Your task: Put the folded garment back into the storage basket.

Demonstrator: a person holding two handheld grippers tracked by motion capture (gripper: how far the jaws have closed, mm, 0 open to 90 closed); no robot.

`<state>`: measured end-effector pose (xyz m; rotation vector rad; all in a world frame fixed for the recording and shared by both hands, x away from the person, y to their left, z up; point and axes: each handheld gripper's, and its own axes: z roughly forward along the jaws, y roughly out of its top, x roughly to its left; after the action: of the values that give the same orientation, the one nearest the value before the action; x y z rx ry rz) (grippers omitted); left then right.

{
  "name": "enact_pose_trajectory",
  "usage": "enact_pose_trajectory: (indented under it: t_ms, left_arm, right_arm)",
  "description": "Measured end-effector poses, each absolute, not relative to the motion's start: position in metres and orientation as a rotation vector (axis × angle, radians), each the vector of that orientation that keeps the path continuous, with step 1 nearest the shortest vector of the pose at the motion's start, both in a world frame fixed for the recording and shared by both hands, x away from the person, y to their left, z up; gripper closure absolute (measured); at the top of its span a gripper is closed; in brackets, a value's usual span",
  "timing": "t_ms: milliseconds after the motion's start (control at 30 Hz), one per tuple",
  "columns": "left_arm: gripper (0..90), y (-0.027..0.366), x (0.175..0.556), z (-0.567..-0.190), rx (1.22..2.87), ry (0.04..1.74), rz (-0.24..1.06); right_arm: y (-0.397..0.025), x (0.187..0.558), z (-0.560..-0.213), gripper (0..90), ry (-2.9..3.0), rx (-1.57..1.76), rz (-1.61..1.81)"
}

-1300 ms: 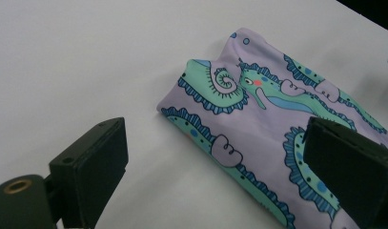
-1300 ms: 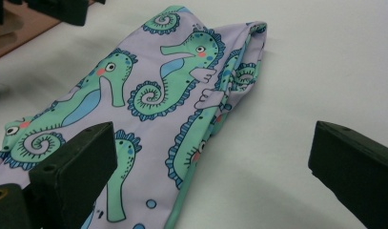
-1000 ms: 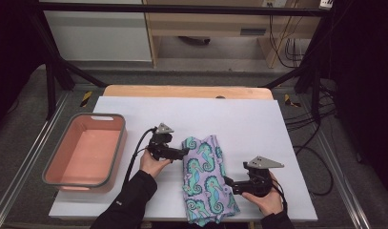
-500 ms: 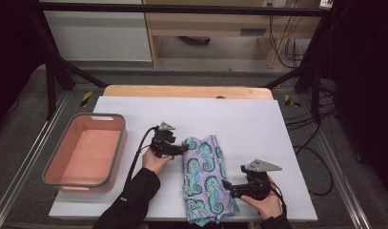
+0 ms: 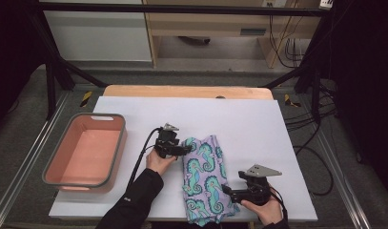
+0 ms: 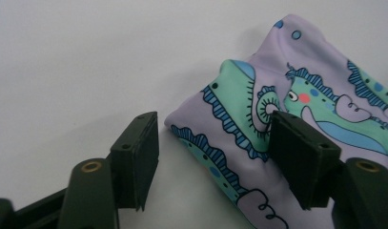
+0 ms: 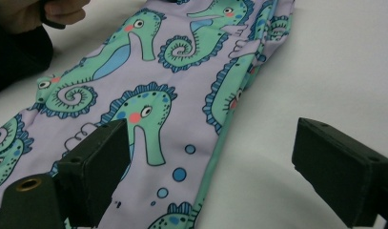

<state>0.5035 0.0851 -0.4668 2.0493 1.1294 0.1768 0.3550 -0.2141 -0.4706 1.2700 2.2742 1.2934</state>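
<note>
White table [image 5: 258, 119]: both tools [image 5: 186, 150] [image 5: 228, 192] gaping astride seahorse cloth [image 5: 206, 181] edges.

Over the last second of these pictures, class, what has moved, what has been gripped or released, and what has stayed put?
The left claw slid a little left to the cloth's far left corner, jaws open around its edge. The right claw dropped toward the near edge of the table, open over the cloth's right edge. Nothing was gripped or released. The folded seahorse cloth and the pink tub stayed put.
</note>
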Motion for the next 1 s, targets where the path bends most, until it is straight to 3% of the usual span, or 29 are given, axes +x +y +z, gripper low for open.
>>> enact_pose_trajectory:
  t_ms: [633, 767, 1000]
  left_arm:
    - [74.8, 0.082, 0.499, -0.474, 2.037, 1.148, 0.157]
    - [79.5, 0.081, 0.498, -0.475, 2.021, 1.153, 0.164]
    - [79.5, 0.082, 0.498, -0.476, 2.020, 1.149, 0.153]
  right_arm:
    - [-0.197, 0.347, -0.482, 29.5, 2.420, 1.263, 1.217]
    - [-0.193, 0.345, -0.482, 37.8, 2.422, 1.252, 1.210]
    - [-0.188, 0.342, -0.482, 50.8, 2.426, 1.262, 1.195]
